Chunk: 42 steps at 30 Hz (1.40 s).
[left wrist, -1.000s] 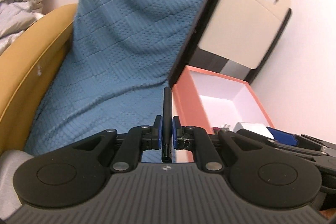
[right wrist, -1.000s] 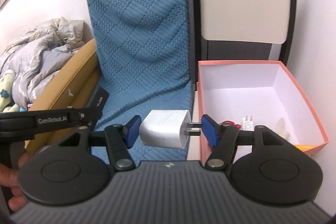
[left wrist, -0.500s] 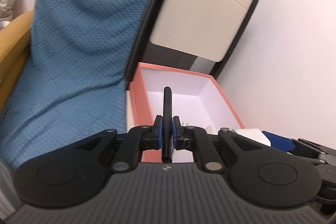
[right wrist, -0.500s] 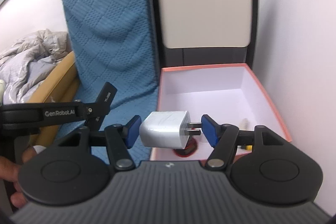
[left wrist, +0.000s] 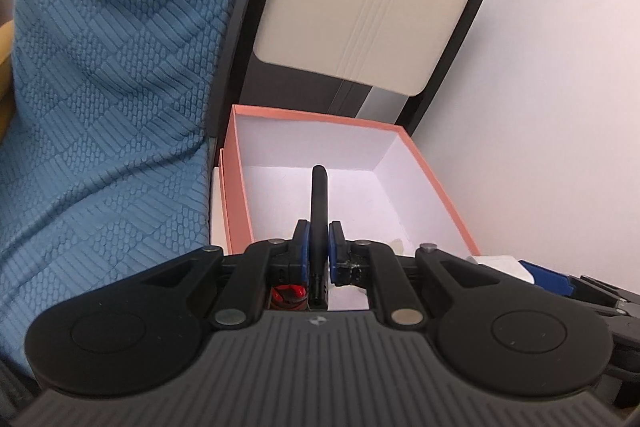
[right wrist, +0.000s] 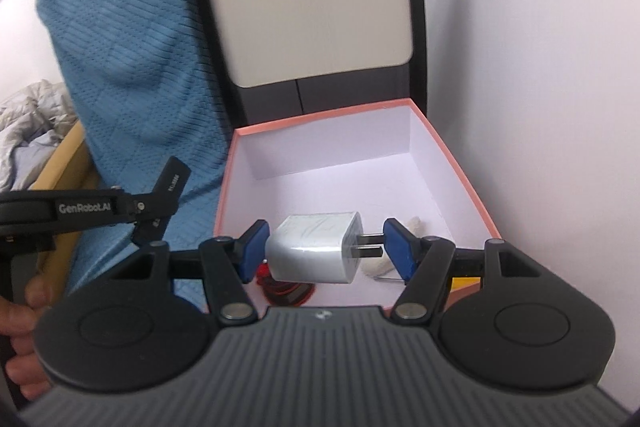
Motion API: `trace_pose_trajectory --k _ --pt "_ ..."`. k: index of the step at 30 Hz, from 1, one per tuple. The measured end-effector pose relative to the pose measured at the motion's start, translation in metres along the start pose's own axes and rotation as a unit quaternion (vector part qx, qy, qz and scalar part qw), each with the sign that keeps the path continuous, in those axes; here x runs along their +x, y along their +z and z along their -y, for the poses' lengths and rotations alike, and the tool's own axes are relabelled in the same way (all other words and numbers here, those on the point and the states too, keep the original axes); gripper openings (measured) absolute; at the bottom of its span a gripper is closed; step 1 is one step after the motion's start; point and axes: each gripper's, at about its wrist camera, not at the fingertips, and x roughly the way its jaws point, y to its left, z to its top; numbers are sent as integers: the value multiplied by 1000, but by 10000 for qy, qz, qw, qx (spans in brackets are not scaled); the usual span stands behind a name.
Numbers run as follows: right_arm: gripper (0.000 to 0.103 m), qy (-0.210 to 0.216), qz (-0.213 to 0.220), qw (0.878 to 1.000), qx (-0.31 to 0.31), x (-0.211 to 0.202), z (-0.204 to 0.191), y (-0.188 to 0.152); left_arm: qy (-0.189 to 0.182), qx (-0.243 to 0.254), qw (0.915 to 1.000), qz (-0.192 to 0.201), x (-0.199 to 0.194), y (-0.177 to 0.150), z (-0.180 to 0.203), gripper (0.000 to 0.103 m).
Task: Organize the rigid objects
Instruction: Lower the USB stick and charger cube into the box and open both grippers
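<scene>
Background first: white wall [right wrist: 540, 47] on the right, a blue quilted blanket [left wrist: 100, 87] draped on the left, and a beige panel with a black frame [right wrist: 312, 7] standing right behind an open pink box [right wrist: 460, 179] with a white inside. Ok, jaws now. Left gripper [left wrist: 319, 251] has its blue pads pressed tight on a slim black stick-shaped thing [left wrist: 319, 203], which pokes straight up and forward out of the pinch, its tip over the box floor in the left wrist view. Right gripper [right wrist: 323, 251] is pinching a white charger plug [right wrist: 314, 247] sideways: the left pad sits on the rounded body end, the right pad sits at the tips of the two metal prongs, so the jaws are spread about as wide as the charger is long. The charger hangs over the near part of the box, above the floor, not touching it. Below it there's something red and black [right wrist: 286, 291] lying in the box, and a small whitish lump [right wrist: 416, 227] just right of the prongs, can't tell what either is. Further out, the left gripper [right wrist: 160, 207] shows up in the right wrist view, over the blanket just left of the box, with the person's fingers [right wrist: 20, 327] at the edge.
</scene>
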Motion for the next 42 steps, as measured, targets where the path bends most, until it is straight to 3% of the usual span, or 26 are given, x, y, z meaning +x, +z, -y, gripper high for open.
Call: trace_pose_trajectory --k 23,32,40,42 --pt "65 -64 -1016 9947 146 172 55 1 160 28 9963 -843 182 30 -7 11" --pt "66 -68 -1268 9918 131 206 63 -2 206 105 9949 -980 207 29 -9 11" --pt "66 -4 -1411 9897 253 213 66 -1 211 92 9945 -1023 210 25 -10 12" --pt "72 -33 -1444 9890 309 213 67 -2 202 76 9943 -1047 208 24 -10 12"
